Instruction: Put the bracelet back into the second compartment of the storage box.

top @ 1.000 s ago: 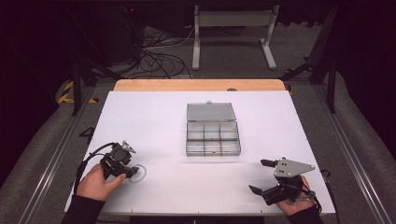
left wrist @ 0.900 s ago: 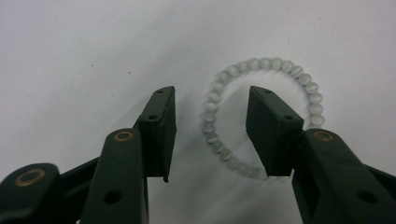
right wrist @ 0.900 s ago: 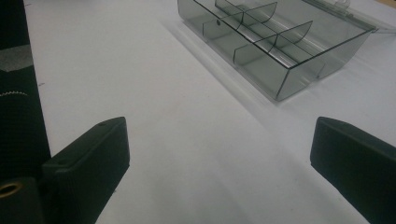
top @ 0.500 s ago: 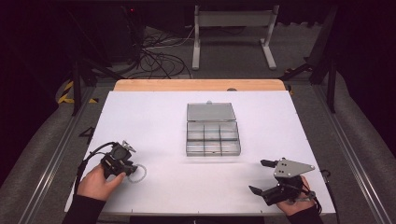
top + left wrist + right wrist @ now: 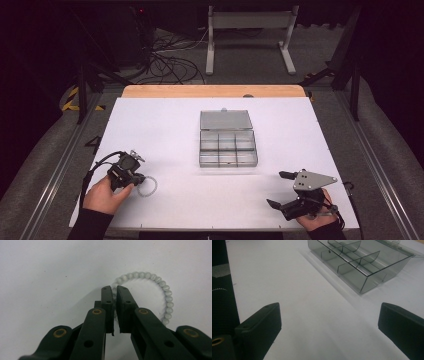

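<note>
- One bead bracelet (image 5: 160,293), pale grey-white, is lying flat on the white tabletop (image 5: 170,125) near its front-left corner; the loop is spreading away from the person's left hand (image 5: 102,195), toward the tabletop's middle.
- One left gripper (image 5: 114,291) is pinching the near arc of that loop: its jaws have just been closing and are now standing almost together, with the strand of beads clamped between the pads and the rest of the ring fanning out beyond and to one side of the tips.
- One right gripper (image 5: 282,189) is resting near the front-right corner, well apart from the bracelet; its jaws are standing wide apart with nothing between them.
- One clear compartment box (image 5: 228,148), lid folded back, is sitting at the tabletop's middle, farther from the front edge than both grippers and between them; its six cells are looking empty.
- Judgement: the left hand is holding the bracelet, so the carry is running from the front-left corner toward the box at the middle.
</note>
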Demonstrator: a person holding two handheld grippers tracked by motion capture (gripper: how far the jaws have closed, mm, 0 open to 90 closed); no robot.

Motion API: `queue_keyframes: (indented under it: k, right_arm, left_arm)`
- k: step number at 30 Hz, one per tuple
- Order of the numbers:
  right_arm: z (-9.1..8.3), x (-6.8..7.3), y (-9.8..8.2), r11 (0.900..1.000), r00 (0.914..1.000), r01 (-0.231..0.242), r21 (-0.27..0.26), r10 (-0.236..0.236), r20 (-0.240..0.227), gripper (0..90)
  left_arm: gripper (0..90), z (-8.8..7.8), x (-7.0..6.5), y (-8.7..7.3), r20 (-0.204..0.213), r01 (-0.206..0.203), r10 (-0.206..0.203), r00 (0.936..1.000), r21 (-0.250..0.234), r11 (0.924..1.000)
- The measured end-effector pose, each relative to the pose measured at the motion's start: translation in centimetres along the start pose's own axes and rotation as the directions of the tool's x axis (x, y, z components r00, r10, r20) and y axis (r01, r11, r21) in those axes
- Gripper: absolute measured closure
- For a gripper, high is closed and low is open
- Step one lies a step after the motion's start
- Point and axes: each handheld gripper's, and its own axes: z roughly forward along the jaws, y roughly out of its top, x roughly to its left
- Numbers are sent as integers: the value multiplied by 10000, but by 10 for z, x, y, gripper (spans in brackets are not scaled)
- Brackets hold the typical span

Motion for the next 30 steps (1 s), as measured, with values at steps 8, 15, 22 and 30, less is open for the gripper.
queue_keyframes:
  k: [8, 15, 22, 30]
  right_arm:
    - [-2, 1, 1, 9999, 9999, 92, -132, -91, 41, 55]
    - [-4, 0, 0, 9998, 9999, 68, -190, -66, 140, 54]
    - [-3, 0, 0, 9998, 9999, 57, -177, -54, 152, 53]
    - [-5, 0, -1, 9998, 9998, 5, -193, -1, 192, 53]
  left_arm:
    - [845, -16, -2, -1, -305, 58, -89, 9995, -1002, 9950]
    - [845, -35, -6, -3, -483, -41, -64, 9988, -2146, 9767]
    - [845, -48, -9, -6, -474, -248, 109, 9988, -3025, 9528]
    - [845, -61, -7, -9, -201, -157, 86, 9998, -3923, 9197]
